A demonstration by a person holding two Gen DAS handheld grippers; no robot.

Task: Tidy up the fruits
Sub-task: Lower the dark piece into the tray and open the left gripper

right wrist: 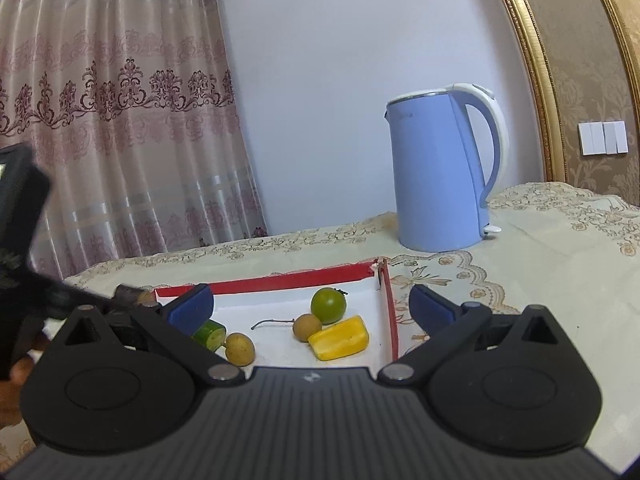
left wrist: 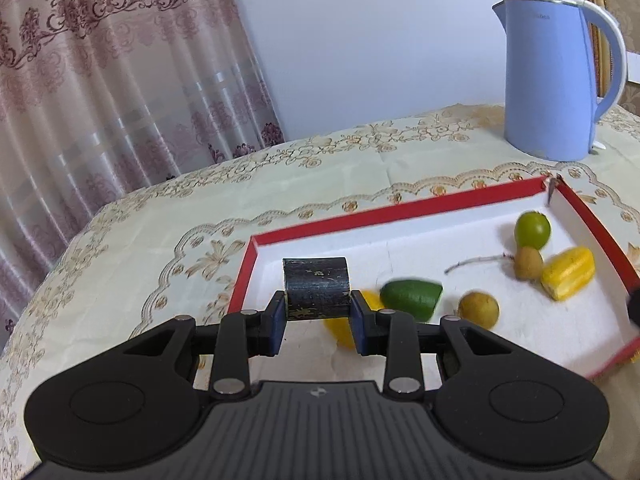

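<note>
fruits half sorted, a dark roll clamped on our left

fruits lie in the shallow white tray with the red rim on the cream floral tablecloth. from our right wrist view, the round green fruit sits at about twelve o'clock in the tray, the small brown round fruit on a thin stem touches it at its seven o'clock, and the yellow ribbed wedge lies just beside both at five o'clock. over at nine o'clock we see the cut green piece with a second small brown round fruit touching it. the pale blue electric kettle stands well behind the tray at one o'clock.

our left gripper is clamped on a short dark mottled cylinder, held above the tray's near left corner; a blurred yellow piece shows under it. our right gripper has its blue pads spread as wide as they go, with nothing between them touching; the fruits lie below and ahead.

we judge these pieces light. the round ones look smooth and likely to roll or squirt out, so we would close across their widest middle. the yellow wedge looks soft; we would take it gently across its long flat sides. the stem looks too thin to trust.
</note>
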